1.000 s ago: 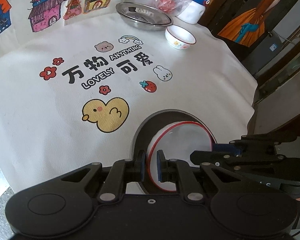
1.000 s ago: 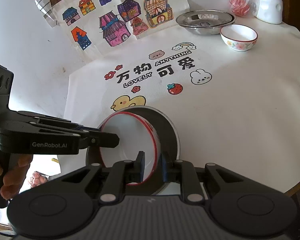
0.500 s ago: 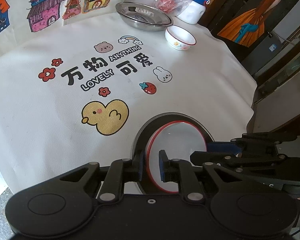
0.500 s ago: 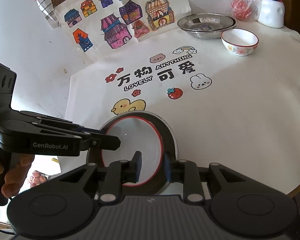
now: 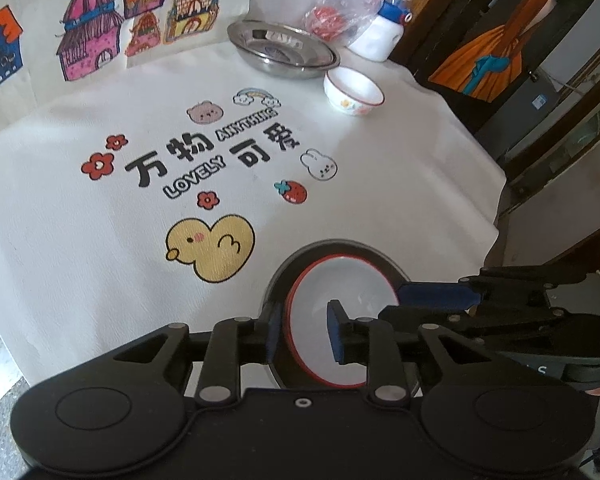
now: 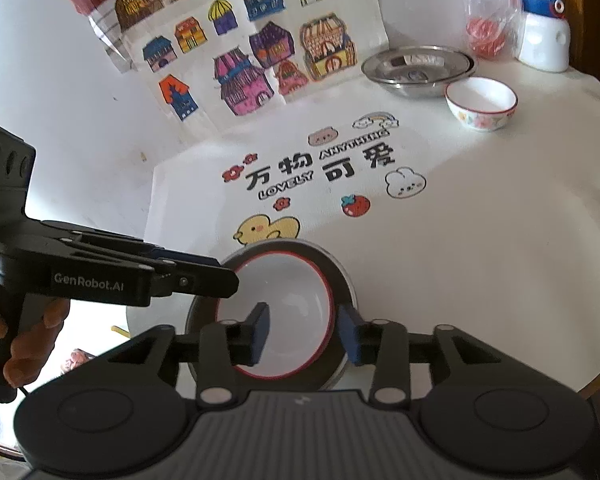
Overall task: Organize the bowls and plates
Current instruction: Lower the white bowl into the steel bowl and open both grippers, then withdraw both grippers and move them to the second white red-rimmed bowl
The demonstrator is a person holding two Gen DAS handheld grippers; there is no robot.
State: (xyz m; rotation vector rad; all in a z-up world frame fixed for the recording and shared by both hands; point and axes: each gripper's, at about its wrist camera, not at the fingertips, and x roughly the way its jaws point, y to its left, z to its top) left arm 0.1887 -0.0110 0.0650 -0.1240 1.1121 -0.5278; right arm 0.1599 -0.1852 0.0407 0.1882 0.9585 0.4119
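Red-rimmed round white bowl (image 5: 340,320), grey plate (image 5: 320,246)

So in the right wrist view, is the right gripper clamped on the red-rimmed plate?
No: the right gripper has just been opening, and its pads straddle the red-rimmed plate rim with visible gaps.

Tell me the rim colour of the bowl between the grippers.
Red, on a white bowl; clearest in the right wrist view.

We see bright, even daylight over the white cloth (image 5: 340,168), with soft shadows. Both fisheye views bend and darken at their corners. The steel basin (image 6: 418,70) carries pale reflections, the printed letters look slightly smeared, and the doorway side in the left view stays dim.
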